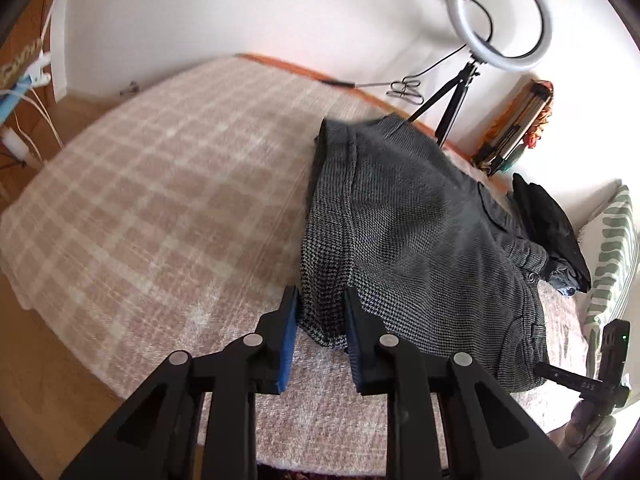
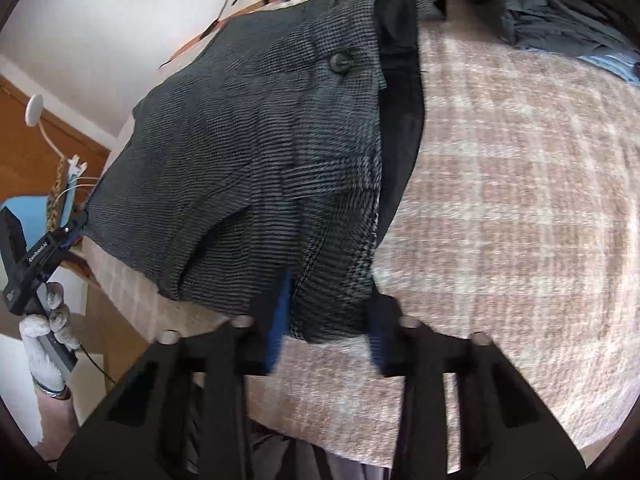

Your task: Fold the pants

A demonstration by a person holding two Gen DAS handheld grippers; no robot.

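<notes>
The left gripper's blue-padded fingers stand apart, a corner of the grey checked pants lying between them. The right gripper's fingers likewise stand apart around the waist-end corner. The pants lie folded on the plaid blanket, with the ring light behind.

The pants are coarse woven cloth (matt, finely checked); the blanket looks fuzzy, soft.
</notes>
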